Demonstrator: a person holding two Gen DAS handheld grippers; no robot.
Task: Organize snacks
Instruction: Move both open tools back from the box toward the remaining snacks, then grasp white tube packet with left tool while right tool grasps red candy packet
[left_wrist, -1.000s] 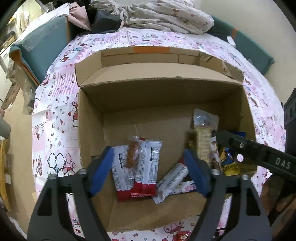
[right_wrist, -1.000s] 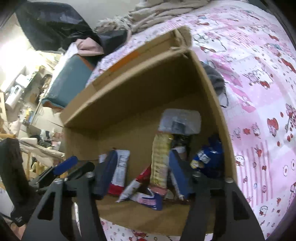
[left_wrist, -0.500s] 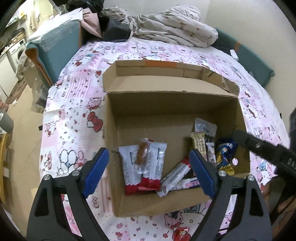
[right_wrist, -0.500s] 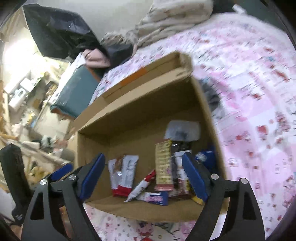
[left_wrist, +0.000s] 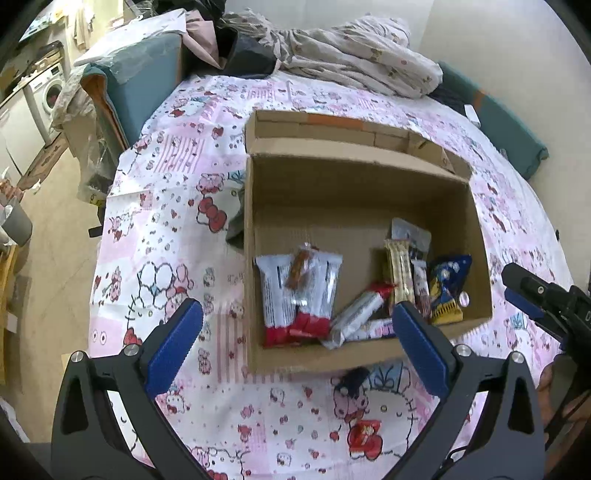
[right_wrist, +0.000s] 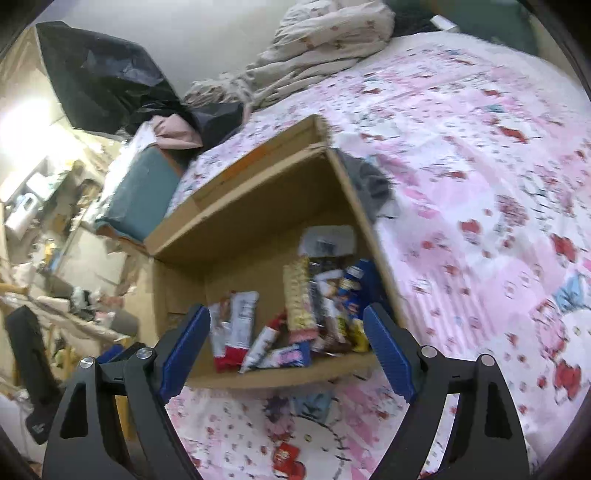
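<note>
The left tool, spread wide and empty, has pulled back above the cardboard box, where the snacks lie. The right tool, equally released, has withdrawn too; a red candy remains on the bedspread.

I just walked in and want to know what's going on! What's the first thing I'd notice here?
A brown cardboard box sits open in the middle of a pink cartoon bedsheet. Snack packets are piled in its near end: two white-and-red bars on the left, a dark blue bag on the right. Both tools, the left gripper and the right gripper, hang open and empty above it.
</note>
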